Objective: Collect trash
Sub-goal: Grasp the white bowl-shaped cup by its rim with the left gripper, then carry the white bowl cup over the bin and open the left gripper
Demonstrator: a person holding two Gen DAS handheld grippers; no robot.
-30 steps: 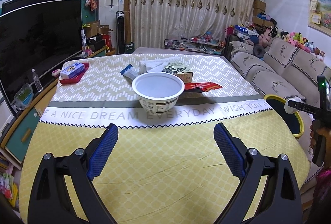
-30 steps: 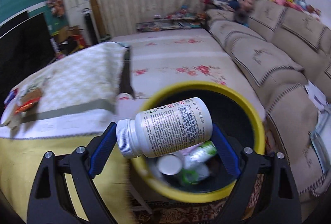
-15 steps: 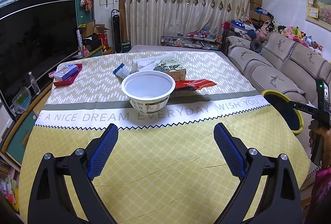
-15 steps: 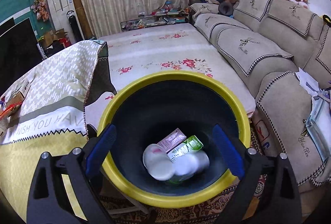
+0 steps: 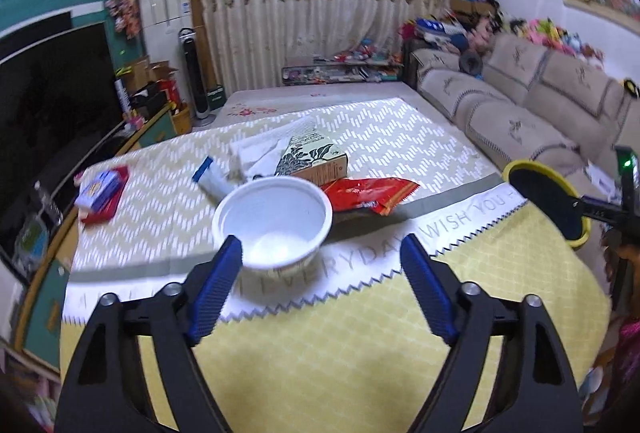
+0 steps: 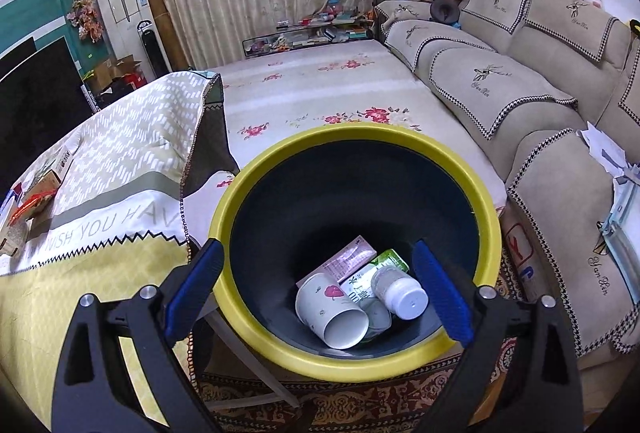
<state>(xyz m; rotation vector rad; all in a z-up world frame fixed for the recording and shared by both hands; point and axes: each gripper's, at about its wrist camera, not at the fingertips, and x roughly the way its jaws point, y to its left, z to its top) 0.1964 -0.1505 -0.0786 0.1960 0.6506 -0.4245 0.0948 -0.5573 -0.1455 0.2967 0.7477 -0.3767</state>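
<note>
Left wrist view: looks across a table covered by a yellow and white tablecloth (image 5: 320, 361) printed with grey lettering.
Left gripper (image 5: 322, 253): its jaws are closing; the near side of a white paper bowl (image 5: 273, 221) sits between the blue pads, and the pads do not yet press on it.
Bowl: upright and empty, standing on the lettered band of the tablecloth, with the left blue pad overlapping its near left rim.
Behind the bowl: a red snack wrapper (image 5: 370, 193) lies just to its right, a brown patterned carton (image 5: 312, 161) just behind it, crumpled white tissue (image 5: 264, 149) to the carton's left, and a blue and white packet (image 5: 210, 179) to the bowl's back left.
Far left of the bowl: a small blue box on a red tray (image 5: 102, 195), well apart from it, near the table's edge.
Right of the bowl: the yellow-rimmed bin (image 5: 548, 205) stands past the table's right edge, with the other gripper's arm reaching over it.
Right wrist view: looks down into the bin (image 6: 356, 365), which stands beside the table corner.
Right gripper (image 6: 318, 281): spread wide above the bin's mouth, with nothing between its pads.
Inside the bin: a white paper cup (image 6: 332, 307) on its side, a white-capped bottle (image 6: 400, 293) to its right, a green and white carton (image 6: 374, 273) and a pink packet (image 6: 348, 259) behind them.
</note>
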